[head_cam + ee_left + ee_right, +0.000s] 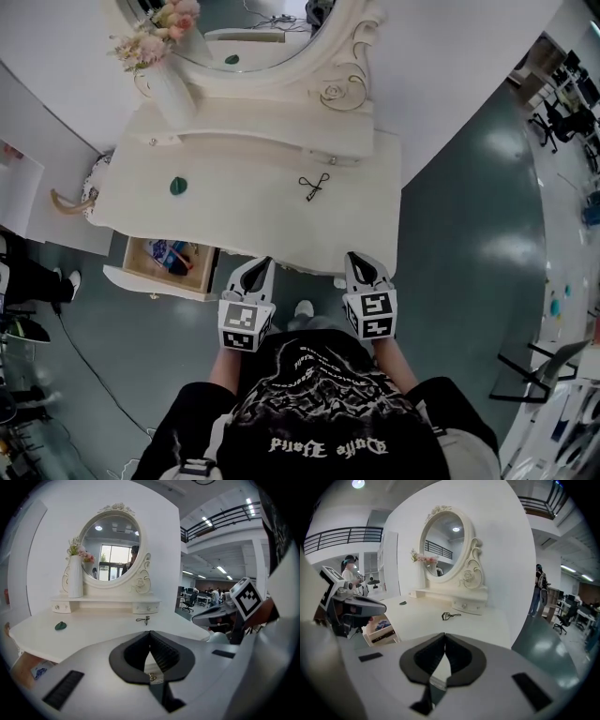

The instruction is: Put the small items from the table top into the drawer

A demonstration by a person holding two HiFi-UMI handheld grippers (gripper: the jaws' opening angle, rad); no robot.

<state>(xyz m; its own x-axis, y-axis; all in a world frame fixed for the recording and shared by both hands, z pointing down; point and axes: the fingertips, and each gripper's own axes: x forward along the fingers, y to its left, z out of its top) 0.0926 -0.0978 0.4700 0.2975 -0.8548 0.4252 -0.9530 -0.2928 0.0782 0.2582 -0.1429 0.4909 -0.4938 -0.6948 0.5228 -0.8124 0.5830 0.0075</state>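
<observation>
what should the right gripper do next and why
Probably open the fingers of the right gripper and ease it forward toward the black eyelash curler. Both it and the left gripper are shut and empty at the front edge of the table. The curler lies on the top ahead of the right one, and the drawer at the left already stands open.
</observation>
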